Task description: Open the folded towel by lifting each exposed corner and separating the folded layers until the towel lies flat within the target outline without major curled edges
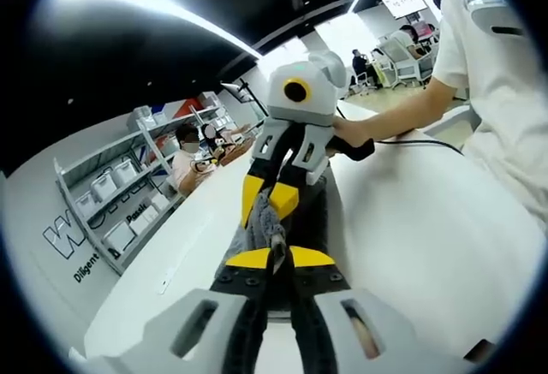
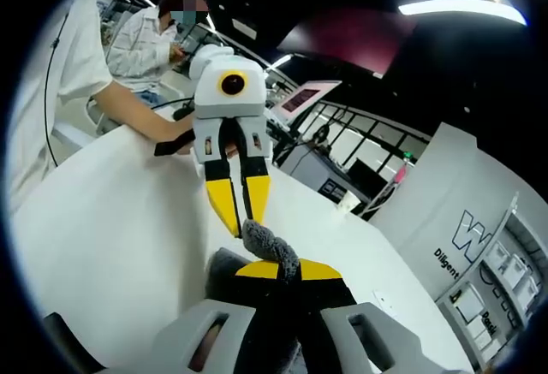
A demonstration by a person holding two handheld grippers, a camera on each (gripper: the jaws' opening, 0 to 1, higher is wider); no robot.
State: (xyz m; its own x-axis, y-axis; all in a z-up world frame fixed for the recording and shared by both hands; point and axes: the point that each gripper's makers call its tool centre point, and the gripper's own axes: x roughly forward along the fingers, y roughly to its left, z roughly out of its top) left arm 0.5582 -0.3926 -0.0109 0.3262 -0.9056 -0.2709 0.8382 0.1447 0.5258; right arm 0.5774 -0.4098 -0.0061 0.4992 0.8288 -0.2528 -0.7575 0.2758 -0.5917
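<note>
Left tool (image 1: 272, 258) is pinched closed on the fuzzy dark-grey towel (image 1: 265, 220), and the right tool (image 2: 278, 270) is clamped on the same bunched towel above the white tabletop (image 2: 111, 220). Risk: both gripping one bunch, so layers probably won't separate.

Your left gripper (image 2: 239, 213) has a pale grey body, a round black lens ringed in yellow and black jaws tipped in yellow. Your right gripper (image 1: 269, 205) is built the same, trailing a black cable (image 1: 419, 144). You wear a white short-sleeved shirt (image 1: 501, 74).
</note>
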